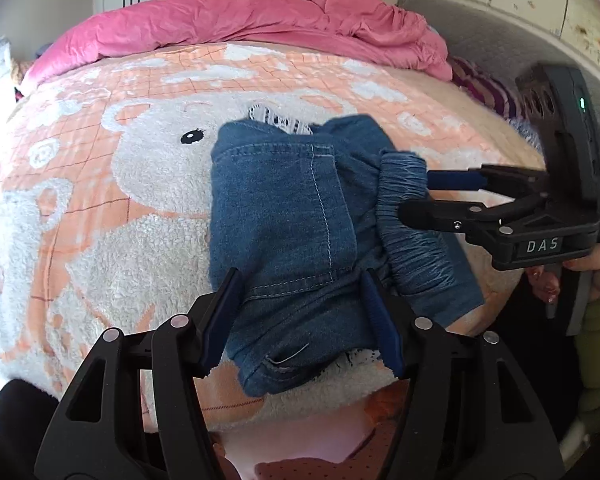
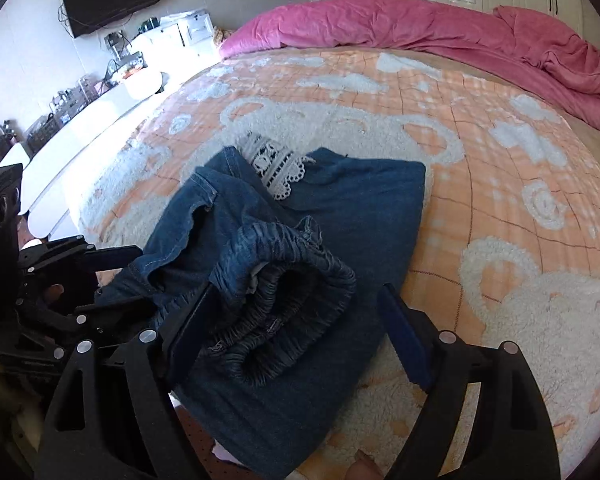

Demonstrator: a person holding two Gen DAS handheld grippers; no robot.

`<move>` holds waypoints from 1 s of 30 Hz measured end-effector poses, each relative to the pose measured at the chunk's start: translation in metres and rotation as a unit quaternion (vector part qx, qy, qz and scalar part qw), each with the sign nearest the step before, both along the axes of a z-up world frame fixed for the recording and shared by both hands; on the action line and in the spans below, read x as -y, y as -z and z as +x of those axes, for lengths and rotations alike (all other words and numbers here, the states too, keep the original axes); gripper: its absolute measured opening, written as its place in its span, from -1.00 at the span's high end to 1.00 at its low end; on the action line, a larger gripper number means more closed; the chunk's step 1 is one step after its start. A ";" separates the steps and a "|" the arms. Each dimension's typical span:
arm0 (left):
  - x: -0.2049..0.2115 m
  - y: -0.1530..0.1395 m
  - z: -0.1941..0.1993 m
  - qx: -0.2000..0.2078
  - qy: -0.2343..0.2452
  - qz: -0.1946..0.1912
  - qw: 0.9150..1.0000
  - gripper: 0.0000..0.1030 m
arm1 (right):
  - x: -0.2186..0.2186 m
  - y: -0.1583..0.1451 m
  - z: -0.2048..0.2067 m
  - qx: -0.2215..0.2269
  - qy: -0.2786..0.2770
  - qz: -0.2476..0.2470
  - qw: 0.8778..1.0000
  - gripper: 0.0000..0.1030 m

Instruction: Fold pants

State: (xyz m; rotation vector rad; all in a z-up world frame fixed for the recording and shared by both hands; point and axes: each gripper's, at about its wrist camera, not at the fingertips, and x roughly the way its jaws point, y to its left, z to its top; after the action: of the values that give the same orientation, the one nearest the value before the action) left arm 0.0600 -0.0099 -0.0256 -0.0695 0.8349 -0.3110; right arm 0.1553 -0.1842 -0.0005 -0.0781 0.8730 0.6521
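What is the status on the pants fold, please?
Left gripper and right gripper open, straddling the pants. Pants bundled on the blanket, waistband bunched. Nothing in the way.

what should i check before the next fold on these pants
1. Pants on the blanket, not hanging off the bed: ok.
2. Left claw around the near denim edge: ok; firm pinch: cannot tell.
3. Right claw open around the waistband, not gripping: ok.
4. Waistband flat: not ok, bunched into a roll.
5. Lace trim tucked in: not ok, sticks out at the far edge.
6. Claws apart from each other: ok.
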 end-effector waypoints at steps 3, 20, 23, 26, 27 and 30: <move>-0.020 -0.013 -0.005 0.011 -0.025 -0.016 1.000 -0.24 | 0.010 -0.017 -0.014 0.037 0.002 0.023 0.999 -0.66; -0.058 -0.041 0.060 -0.044 -0.008 -0.081 0.996 -0.58 | -0.071 -0.028 -0.118 0.190 -0.173 -0.096 0.962 -0.43; -0.048 -0.032 0.077 -0.065 0.016 -0.087 0.994 0.06 | -0.092 -0.017 -0.119 0.191 -0.206 -0.136 0.950 -0.13; -0.034 -0.022 0.090 -0.079 0.041 -0.083 0.993 0.38 | -0.107 -0.011 -0.118 0.206 -0.223 -0.162 0.939 -0.06; -0.029 -0.019 0.094 -0.082 0.044 -0.077 0.993 0.45 | -0.111 -0.010 -0.117 0.212 -0.227 -0.169 0.936 -0.05; -0.019 -0.009 0.105 -0.085 0.051 -0.053 0.994 0.46 | -0.125 -0.004 -0.111 0.229 -0.236 -0.197 0.923 -0.05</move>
State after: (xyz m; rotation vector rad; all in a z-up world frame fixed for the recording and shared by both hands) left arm 0.1651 0.0086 -0.0162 -0.1544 0.9919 -0.4506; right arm 0.0442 -0.0595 0.0031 -0.7971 0.5145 0.8524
